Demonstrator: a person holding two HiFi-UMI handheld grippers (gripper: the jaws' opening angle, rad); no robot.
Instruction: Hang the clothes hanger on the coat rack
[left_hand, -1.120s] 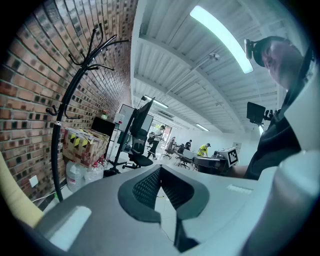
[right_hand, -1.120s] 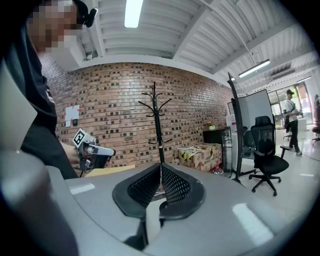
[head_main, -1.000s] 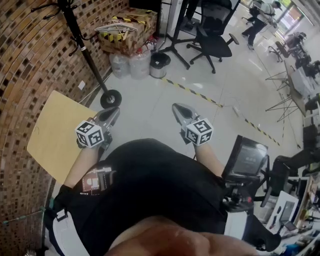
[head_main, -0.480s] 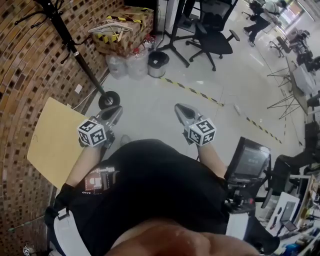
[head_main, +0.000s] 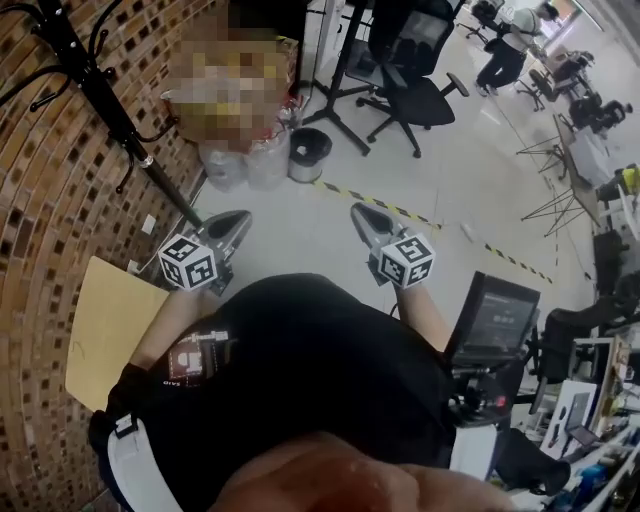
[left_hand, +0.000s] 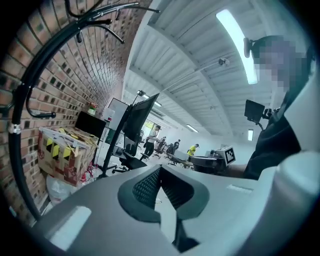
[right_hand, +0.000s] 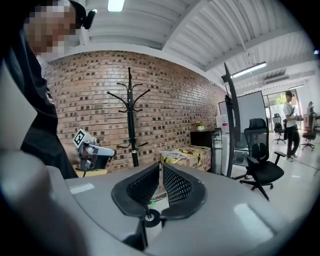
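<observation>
The black coat rack (head_main: 95, 95) stands against the brick wall at the upper left; its pole (left_hand: 20, 115) curves close by in the left gripper view and shows farther off (right_hand: 131, 120) in the right gripper view. A white clothes hanger (right_hand: 173, 153) lies on a cardboard box by the wall; a mosaic patch covers it in the head view. My left gripper (head_main: 238, 222) points level, its jaws together and empty (left_hand: 160, 170). My right gripper (head_main: 360, 213) is level with it, a thin slit between its jaws and nothing in them (right_hand: 161, 167).
The cardboard box (right_hand: 192, 155) stands right of the rack, with water bottles (head_main: 245, 160) and a round bin (head_main: 308, 152) beside it. An office chair (head_main: 415, 95) is behind, a yellow board (head_main: 110, 320) leans at the left, a monitor stand (head_main: 490, 320) is at the right. Hazard tape (head_main: 400, 208) crosses the floor.
I have moved toward the wall: the coat rack and the box have shifted left and grown nearer. Both grippers stay side by side in front of me, empty.
</observation>
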